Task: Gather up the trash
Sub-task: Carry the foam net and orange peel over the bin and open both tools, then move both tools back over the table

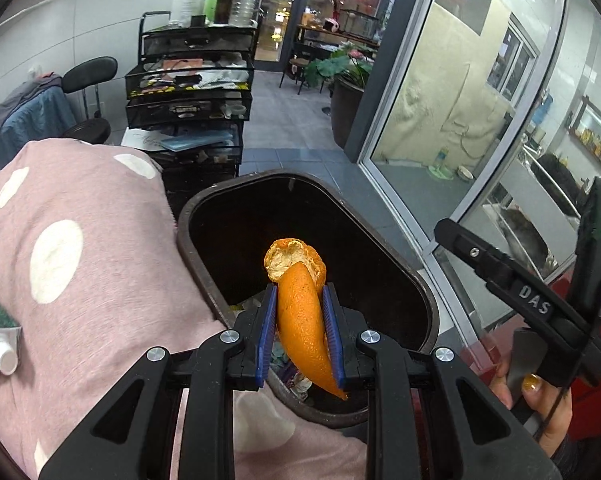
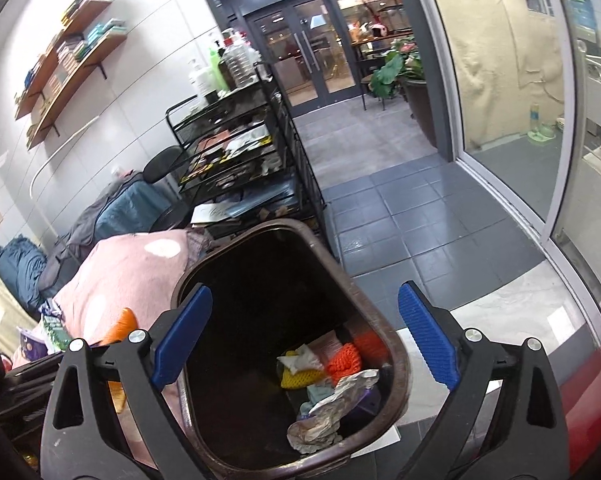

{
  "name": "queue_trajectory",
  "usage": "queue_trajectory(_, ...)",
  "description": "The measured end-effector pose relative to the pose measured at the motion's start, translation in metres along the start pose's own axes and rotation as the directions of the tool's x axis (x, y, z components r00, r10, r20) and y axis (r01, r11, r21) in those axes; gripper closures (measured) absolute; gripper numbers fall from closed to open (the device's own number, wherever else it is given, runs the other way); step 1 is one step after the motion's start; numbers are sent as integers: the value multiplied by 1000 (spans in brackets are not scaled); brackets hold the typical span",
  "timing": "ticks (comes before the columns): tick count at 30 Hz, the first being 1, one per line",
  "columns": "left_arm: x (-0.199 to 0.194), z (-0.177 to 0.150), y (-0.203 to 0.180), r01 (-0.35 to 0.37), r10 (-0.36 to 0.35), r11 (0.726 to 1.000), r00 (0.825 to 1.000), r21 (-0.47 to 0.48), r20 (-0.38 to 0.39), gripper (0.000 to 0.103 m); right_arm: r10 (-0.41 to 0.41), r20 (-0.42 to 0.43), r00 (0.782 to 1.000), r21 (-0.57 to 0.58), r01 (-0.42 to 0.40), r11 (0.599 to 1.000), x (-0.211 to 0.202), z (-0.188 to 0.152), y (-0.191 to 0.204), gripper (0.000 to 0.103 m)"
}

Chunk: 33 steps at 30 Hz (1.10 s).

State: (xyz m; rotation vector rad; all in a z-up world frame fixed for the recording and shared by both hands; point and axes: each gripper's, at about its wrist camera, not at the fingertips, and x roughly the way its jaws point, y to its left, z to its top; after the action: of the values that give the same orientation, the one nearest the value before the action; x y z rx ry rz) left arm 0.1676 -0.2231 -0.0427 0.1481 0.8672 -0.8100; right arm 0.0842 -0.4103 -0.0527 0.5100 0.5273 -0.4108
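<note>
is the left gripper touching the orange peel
Touching. In the left wrist view the left gripper has both blue pads pressed against the sides of the orange peel, pinching it above the open bin.

Orange peel (image 1: pixel 300 312) between the ribbed blue pads (image 1: pixel 269 332): dimpled, waxy skin, pale matt pith at the tip. Left gripper (image 1: pixel 300 334) and right gripper (image 2: pixel 304 332) in matt black plastic with bright metal screws. Beyond the fingers, brown bin (image 2: pixel 400 364) of smooth, faintly glossy plastic. Left of the fingers, soft pink dotted cloth (image 1: pixel 80 280).
</note>
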Motion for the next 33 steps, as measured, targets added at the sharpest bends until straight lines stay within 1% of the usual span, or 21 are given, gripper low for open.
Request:
queue_trajectory(6, 21, 4, -13, -1, 3, 999, 998, 45, -61, 80, -19, 8, 1000, 13, 19, 1000, -2, 3, -8, 10)
queue_trajectory(9, 30, 4, -16, -9, 14, 998, 996, 63, -86, 78, -26, 9, 1000, 18, 26, 1000, -2, 4, -11, 10)
queue_trajectory(10, 33, 3, -17, -10, 16, 998, 995, 66, -96, 75, -28, 11, 1000, 19, 27, 999, -3, 5, -12, 10)
queue_trajectory(12, 36, 2, -18, -23, 31, 997, 994, 75, -105, 58, -33, 11, 999, 18, 33, 999, -3, 5, -13, 9)
queue_trajectory(13, 37, 2, -18, -33, 41, 996, 994, 80, -105, 42, -37, 8, 999, 17, 37, 999, -2, 5, -14, 8)
queue_trajectory(14, 36, 2, -19, -41, 49, 996, 994, 83, -100, 30, -38, 6, 999, 18, 38, 999, -2, 5, -15, 8)
queue_trajectory(15, 35, 2, -19, -48, 56, 995, 994, 86, -92, 26, -38, 6, 999, 21, 38, 999, -2, 5, -15, 8)
queue_trajectory(17, 34, 2, -19, -53, 61, 994, 994, 91, -87, 14, -38, 5, 999, 21, 38, 999, -2, 5, -16, 7)
queue_trajectory(19, 35, 2, -20, -59, 68, 994, 994, 94, -89, 11, -39, 5, 999, 21, 39, 999, -2, 5, -16, 7)
queue_trajectory(21, 33, 1, -20, -60, 69, 994, 994, 96, -85, 11, -39, 8, 999, 20, 39, 999, -2, 6, -16, 7)
queue_trajectory(26, 18, 2, -18, -49, 51, 996, 998, 78, -28, 9, -33, 14, 999, 10, 32, 999, -3, 7, -14, 6)
queue_trajectory(30, -2, 0, -15, -52, 50, 997, 998, 63, 34, 6, -3, 4, 1000, -13, 3, 1000, -3, 7, -7, 6)
queue_trajectory(33, -18, -3, -11, -63, 58, 997, 995, 54, 85, 6, 28, 6, 1000, -38, -27, 999, -5, 6, 1, 6)
